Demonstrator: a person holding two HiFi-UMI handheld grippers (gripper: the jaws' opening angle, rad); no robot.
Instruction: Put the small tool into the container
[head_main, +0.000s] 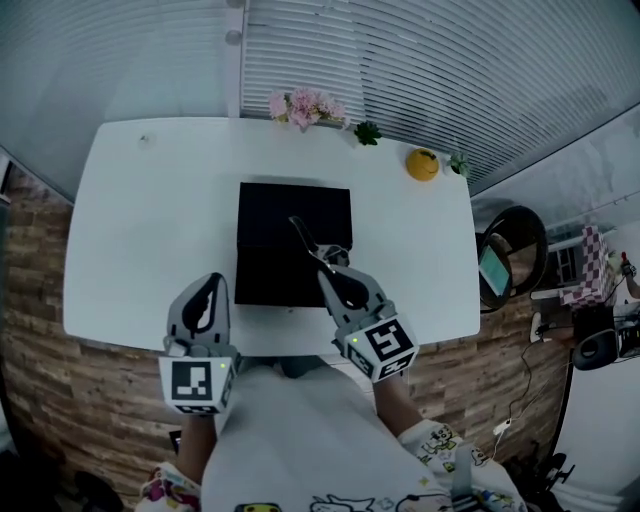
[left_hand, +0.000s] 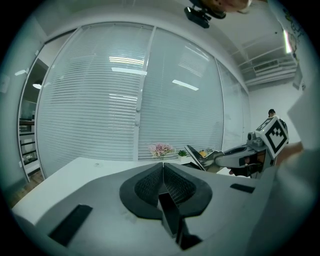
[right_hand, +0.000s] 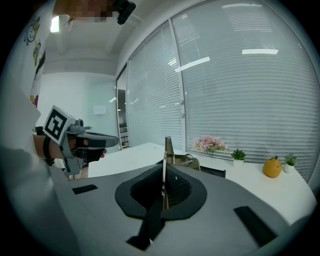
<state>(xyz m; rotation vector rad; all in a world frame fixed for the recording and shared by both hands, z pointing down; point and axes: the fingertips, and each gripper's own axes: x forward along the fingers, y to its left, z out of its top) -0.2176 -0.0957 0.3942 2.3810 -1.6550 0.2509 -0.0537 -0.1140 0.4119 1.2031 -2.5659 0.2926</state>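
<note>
A black, flat container (head_main: 270, 215) lies in the middle of the white table (head_main: 150, 220). My right gripper (head_main: 331, 272) hovers over its near right part, shut on a small thin metal tool (head_main: 310, 240) that sticks out forward over the container. In the right gripper view the tool (right_hand: 168, 146) stands up edge-on from between the closed pads of that gripper (right_hand: 164, 170). My left gripper (head_main: 209, 288) is at the table's near edge, left of the container, shut with nothing in it. Its pads meet in the left gripper view (left_hand: 163, 168), where the right gripper (left_hand: 235, 152) and the tool (left_hand: 194, 157) show at the right.
Pink flowers (head_main: 305, 105), a small green plant (head_main: 367, 132), a yellow fruit (head_main: 422, 163) and another small plant (head_main: 458, 165) line the table's far edge, against slatted blinds. A round dark chair (head_main: 512, 250) stands past the table's right end.
</note>
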